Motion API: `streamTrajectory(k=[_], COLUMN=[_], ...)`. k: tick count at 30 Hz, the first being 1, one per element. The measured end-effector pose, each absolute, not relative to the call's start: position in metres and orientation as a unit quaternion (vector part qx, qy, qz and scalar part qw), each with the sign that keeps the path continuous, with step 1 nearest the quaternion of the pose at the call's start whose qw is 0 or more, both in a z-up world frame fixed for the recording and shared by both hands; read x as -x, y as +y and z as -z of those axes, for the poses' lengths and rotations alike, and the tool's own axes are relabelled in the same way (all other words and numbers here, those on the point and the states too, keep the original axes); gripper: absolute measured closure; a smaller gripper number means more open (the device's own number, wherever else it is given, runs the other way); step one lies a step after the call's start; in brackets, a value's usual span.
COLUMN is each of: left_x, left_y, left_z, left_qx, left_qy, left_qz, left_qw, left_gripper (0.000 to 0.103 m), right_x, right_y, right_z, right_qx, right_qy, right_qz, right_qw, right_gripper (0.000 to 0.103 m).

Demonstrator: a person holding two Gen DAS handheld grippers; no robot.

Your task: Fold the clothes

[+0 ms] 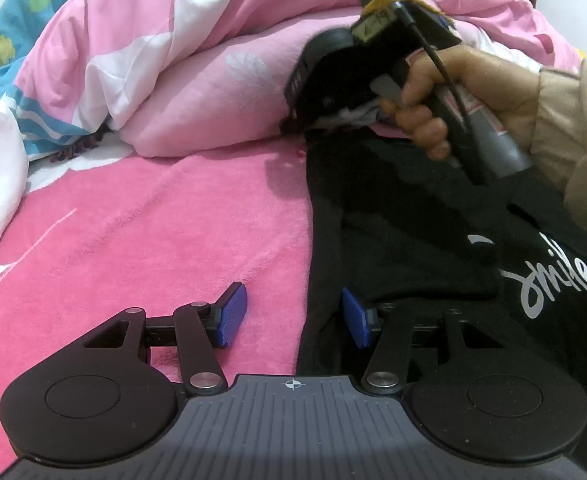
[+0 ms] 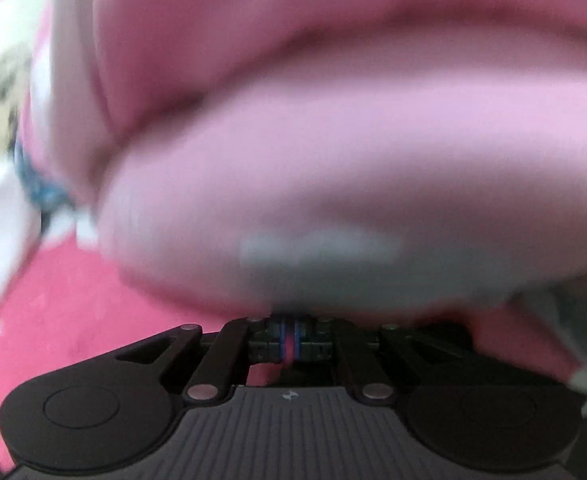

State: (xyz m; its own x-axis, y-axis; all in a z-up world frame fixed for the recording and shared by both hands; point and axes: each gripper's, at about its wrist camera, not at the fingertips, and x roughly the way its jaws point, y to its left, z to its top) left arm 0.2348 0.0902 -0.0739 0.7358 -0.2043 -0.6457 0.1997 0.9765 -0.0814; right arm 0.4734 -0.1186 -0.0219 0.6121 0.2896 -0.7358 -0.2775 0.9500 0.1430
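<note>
- While the left gripper [image 1: 294,316] is hovering low over the bed, its blue pads [image 1: 232,315] are standing about half apart with nothing pinched; one is sitting over the pink blanket [image 1: 165,248], the other over the edge of the black garment [image 1: 405,248].
- That black garment is lying spread on the right side of the blanket, running out of the picture at the right and bottom; its white lettering [image 1: 549,284] is showing upside down and is only partly readable.
- Farther back, a hand [image 1: 453,92] in a beige sleeve [image 1: 573,128] is gripping the handle of the right gripper [image 2: 290,340], at the garment's far end, close against the pale pink pillow [image 1: 221,104].
- From this side its fingertips are hiding behind its own body, with a scrap of whitish fabric bunching just under the hand.
- Seen from the right wrist, the picture is blurring badly: the jaws are sitting closed, pads nearly touching, with a thin pink strip showing between them; whether that is pinched cloth or blanket behind cannot be told.
- Pale pink pillow is filling most of that view, and the black garment is not showing there.
</note>
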Motion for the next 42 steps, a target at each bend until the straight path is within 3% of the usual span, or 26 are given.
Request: streamTrajectory(k=[6,8,9,11,20,26,34,42], left_x=[-0.235,-0.236,-0.236,-0.236,-0.236,-0.238,-0.233,-0.228], left_y=[0.093,0.093,0.093,0.093,0.098,0.108,0.113,0.111], left_z=[0.073,0.073,0.072,0.072,0.070,0.071,0.067,0.059], left_qx=[0.022,0.025,0.027,0.031,0.055,0.090,0.102,0.069], left_qy=[0.347,0.348,0.348,0.348,0.349,0.351,0.342,0.310], left_qz=[0.110,0.108,0.108,0.106,0.102,0.109,0.103,0.065], left_qw=[0.931,0.931,0.931,0.931,0.930,0.926,0.929,0.946], left_gripper=[0.051,0.051,0.051,0.051,0.051,0.051,0.050,0.048], right_x=[-0.436,-0.423,-0.415,-0.398,-0.409,-0.427,-0.398,-0.389], right_y=[-0.153,-0.170,-0.183,-0.198,-0.118,-0.098,-0.172,-0.149], right_z=[-0.005,-0.013,-0.017,-0.023,0.032,0.027,-0.010,-0.006], right_qx=[-0.063,-0.111,-0.132,-0.147,-0.002,0.008,-0.097,-0.004], right_qy=[0.354,0.334,0.329,0.346,0.413,0.380,0.324,0.349], right_qz=[-0.187,-0.193,-0.190,-0.186,-0.197,-0.214,-0.171,-0.221], right_qw=[0.914,0.916,0.916,0.908,0.889,0.900,0.926,0.911], right_gripper=[0.099,0.082,0.080,0.080,0.083,0.082,0.081,0.081])
